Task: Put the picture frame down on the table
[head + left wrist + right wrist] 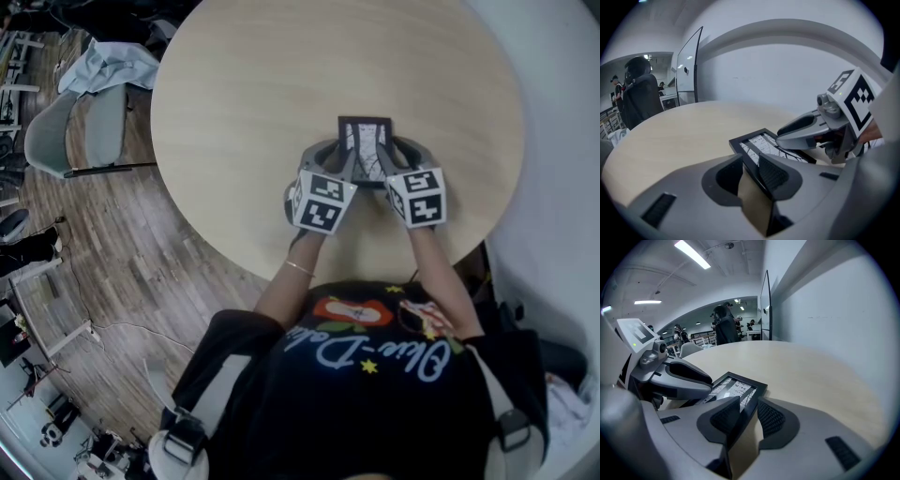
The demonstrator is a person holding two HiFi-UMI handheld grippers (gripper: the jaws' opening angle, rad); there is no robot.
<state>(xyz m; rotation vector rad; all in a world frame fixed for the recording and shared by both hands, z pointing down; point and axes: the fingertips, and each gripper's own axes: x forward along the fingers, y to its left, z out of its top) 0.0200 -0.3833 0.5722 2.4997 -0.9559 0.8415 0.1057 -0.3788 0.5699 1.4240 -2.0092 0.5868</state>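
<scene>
**Item:** picture frame (pixel 364 141), black moulding, pale print under glass.

**Location:** middle of the head view, on the near part of the round light-wood table (pixel 253 84). It lies low and nearly flat. Whether its near edge rests on the top cannot be told.

**Left gripper** (pixel 341 167): at the frame's left side rail. Jaws parted with the rail between them. The rail lies against the pad at the right of the left gripper view, and table shows through the gap to the other pad. Not clamped.

**Right gripper** (pixel 397 161): at the right side rail, mirrored. Jaws parted, with the rail against the pad at the left of the right gripper view and a gap at the other pad.

**Step in hand (judged):** release and withdrawal; the set-down looks all but done.

**Handling notes:**
- Confirm the frame lies flat before pulling away.
- Draw both grippers back along their own jaw lines, together, so no pad drags a rail and slews the frame.
- Keep the inner jaws clear of the glass.
- The frame is probably light and likely to slide on the smooth top.
</scene>
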